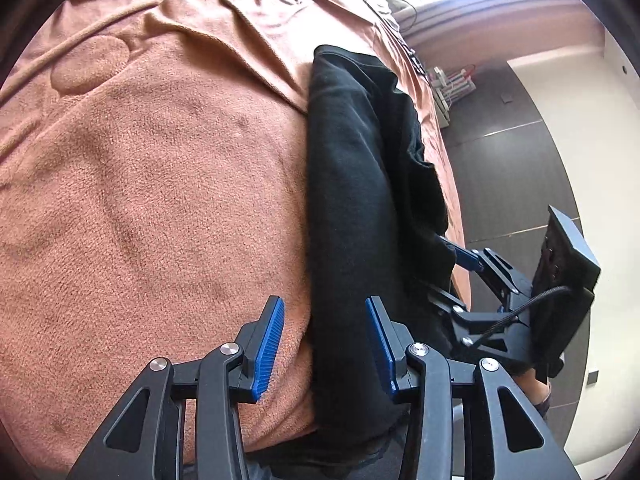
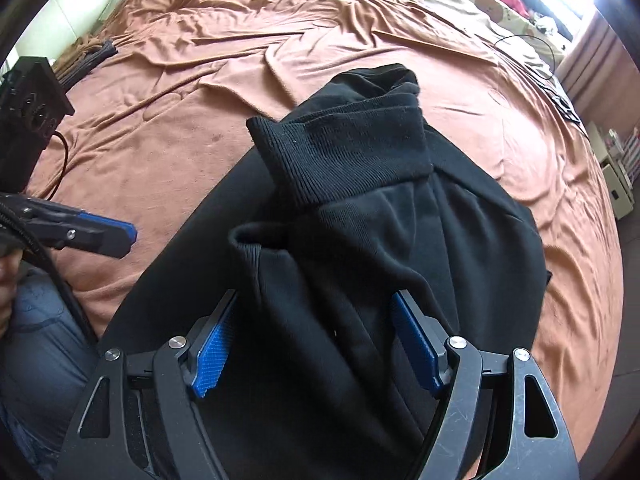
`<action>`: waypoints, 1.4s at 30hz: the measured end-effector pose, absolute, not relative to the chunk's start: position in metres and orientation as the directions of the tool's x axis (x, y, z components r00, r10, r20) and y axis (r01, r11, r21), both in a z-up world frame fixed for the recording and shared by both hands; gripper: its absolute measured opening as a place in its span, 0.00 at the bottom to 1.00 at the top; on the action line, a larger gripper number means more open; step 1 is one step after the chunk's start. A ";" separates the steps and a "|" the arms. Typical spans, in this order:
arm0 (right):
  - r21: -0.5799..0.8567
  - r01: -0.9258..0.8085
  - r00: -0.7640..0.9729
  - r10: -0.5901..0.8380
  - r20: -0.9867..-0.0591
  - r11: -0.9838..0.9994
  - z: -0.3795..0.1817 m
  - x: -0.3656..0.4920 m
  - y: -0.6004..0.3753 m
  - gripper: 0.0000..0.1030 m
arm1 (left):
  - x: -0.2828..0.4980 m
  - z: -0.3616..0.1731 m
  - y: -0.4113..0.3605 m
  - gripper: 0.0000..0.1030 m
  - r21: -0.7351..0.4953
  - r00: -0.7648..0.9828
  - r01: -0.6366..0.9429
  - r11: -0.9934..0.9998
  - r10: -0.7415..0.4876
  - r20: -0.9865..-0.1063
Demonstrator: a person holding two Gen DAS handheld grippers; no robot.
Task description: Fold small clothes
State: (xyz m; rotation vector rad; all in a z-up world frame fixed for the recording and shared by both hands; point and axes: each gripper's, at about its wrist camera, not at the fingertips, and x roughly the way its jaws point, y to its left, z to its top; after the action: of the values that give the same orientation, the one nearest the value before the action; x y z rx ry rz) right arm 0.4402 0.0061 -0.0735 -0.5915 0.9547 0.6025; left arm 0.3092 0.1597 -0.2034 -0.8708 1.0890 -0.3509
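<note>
Jaws of both grippers spread wide, gripping nothing. Left gripper (image 1: pixel 325 344) low over the near edge of the bed, one blue pad (image 1: pixel 269 346) above bare blanket, the other above the left margin of the garment; cannot tell whether either pad touches cloth. Right gripper (image 2: pixel 316 344) straddling a bunched ridge of the garment, fabric rising between the parted pads but not pinched.

Largest first: bed (image 2: pixel 460 80) covered by a rust-brown fleece blanket (image 1: pixel 140 180), rumpled into long creases toward the far edge, smoother near the front. Paler bedding and a heap of colourful items at the far right corner, too blurred to name.

Next: black sweatshirt (image 2: pixel 360 220) lying at the near right edge of the bed, roughly folded into a long strip running away from the front edge. Ribbed cuff (image 2: pixel 352 156) of one sleeve lying across the top of the bundle, pointing toward the far edge. Second ribbed opening (image 2: pixel 256 236) just nearer, on the left side of the heap.

Then: dark tiled floor (image 1: pixel 520 152) past the right edge of the bed, with a pale cabinet (image 2: pixel 618 184) beside it.

Smaller: denim-clad leg (image 2: pixel 40 340) at the front edge of the bed, beneath the left gripper. Thin black cable (image 2: pixel 528 46) looped on the far right part of the blanket.
</note>
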 end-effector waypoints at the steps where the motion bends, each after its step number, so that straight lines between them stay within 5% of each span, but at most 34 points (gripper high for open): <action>1: -0.196 -0.701 0.445 0.206 -0.872 0.685 -0.076 0.442 0.008 0.72 | 0.309 -0.202 0.155 0.43 -0.760 0.450 -0.157 0.631 -0.639 -0.624; 5: -0.205 -0.695 0.470 0.219 -0.855 0.689 -0.075 0.446 0.004 0.64 | 0.314 -0.200 0.146 0.43 -0.753 0.453 -0.163 0.637 -0.630 -0.631; 7: -0.200 -0.696 0.460 0.215 -0.862 0.689 -0.073 0.449 0.000 0.35 | 0.314 -0.199 0.146 0.43 -0.750 0.454 -0.165 0.641 -0.626 -0.635; 10: -0.161 -0.692 0.452 0.248 -0.857 0.704 -0.065 0.451 -0.008 0.16 | 0.323 -0.198 0.143 0.43 -0.737 0.450 -0.168 0.655 -0.614 -0.648; 30: -0.049 -0.547 0.541 0.308 -0.783 0.836 -0.012 0.475 -0.099 0.09 | 0.373 -0.169 0.117 0.45 -0.633 0.392 -0.086 0.769 -0.558 -0.731; 42: 0.019 -0.399 0.525 0.246 -0.815 0.917 -0.041 0.535 -0.139 0.09 | 0.424 -0.177 0.116 0.45 -0.589 0.366 -0.076 0.805 -0.527 -0.767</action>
State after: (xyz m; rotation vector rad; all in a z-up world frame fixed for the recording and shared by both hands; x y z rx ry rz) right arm 0.5348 -0.1387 -0.0406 -0.1781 0.9423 0.3882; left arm 0.4241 0.1163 -0.1772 -0.5987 1.1759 -0.3130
